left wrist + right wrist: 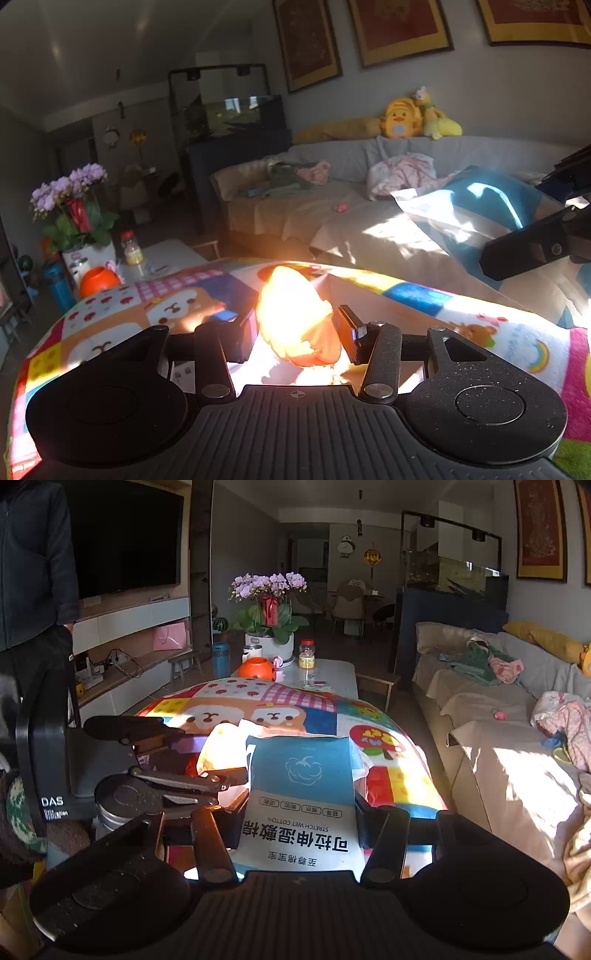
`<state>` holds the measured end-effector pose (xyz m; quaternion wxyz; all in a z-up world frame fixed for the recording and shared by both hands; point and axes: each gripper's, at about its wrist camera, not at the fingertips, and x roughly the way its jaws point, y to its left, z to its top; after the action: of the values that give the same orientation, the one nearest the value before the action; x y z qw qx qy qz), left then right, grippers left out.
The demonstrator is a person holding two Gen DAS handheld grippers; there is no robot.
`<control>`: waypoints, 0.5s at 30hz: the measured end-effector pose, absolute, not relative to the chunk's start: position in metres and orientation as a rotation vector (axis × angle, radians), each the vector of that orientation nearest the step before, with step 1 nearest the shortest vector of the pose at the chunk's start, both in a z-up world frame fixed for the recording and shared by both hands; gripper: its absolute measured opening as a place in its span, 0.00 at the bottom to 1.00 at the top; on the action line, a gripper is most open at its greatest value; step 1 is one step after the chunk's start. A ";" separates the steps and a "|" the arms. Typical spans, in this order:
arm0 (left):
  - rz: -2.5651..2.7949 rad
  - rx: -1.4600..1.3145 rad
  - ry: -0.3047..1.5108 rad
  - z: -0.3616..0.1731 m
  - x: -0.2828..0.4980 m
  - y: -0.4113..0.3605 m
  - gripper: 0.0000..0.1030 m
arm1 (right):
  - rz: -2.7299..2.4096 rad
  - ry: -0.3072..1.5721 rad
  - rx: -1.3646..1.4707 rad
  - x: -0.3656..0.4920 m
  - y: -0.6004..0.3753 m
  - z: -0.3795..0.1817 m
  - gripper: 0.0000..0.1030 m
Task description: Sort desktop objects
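Orange snack bag (295,317), washed out by sunlight, sits clamped between the two fingers of the left gripper (295,328), above the cartoon blanket (147,310). Far right in this view, the blue wet-cotton pack (480,206) is seen.

In the right wrist view, the right gripper (295,812) holds this pack (299,797) between closed fingers; the left gripper (221,775) with the glowing bag (221,749) is just left of it.
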<state>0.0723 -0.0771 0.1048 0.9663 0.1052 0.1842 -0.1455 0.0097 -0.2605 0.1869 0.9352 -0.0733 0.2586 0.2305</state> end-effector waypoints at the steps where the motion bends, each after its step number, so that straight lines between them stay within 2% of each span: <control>1: -0.283 0.190 0.388 0.104 0.085 -0.074 0.50 | 0.473 0.536 -0.140 0.026 -0.254 0.191 0.51; 4: -0.263 0.115 0.458 0.099 0.107 -0.057 0.56 | 0.464 0.551 -0.094 0.077 -0.234 0.199 0.51; 6: -0.261 0.080 0.462 0.093 0.099 -0.044 0.70 | 0.446 0.558 -0.068 0.107 -0.221 0.198 0.52; 7: -0.266 0.073 0.465 0.089 0.090 -0.034 0.73 | 0.453 0.566 -0.068 0.121 -0.213 0.195 0.53; 9: -0.259 0.070 0.479 0.079 0.073 -0.023 0.76 | 0.428 0.583 -0.084 0.139 -0.199 0.184 0.63; 15: -0.229 0.022 0.548 0.052 0.036 0.008 0.83 | 0.386 0.658 -0.123 0.160 -0.182 0.147 0.63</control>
<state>0.0356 0.0080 0.0520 0.9562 0.0107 0.2698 -0.1127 0.1603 -0.1821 0.1468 0.9264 -0.0599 0.3207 0.1880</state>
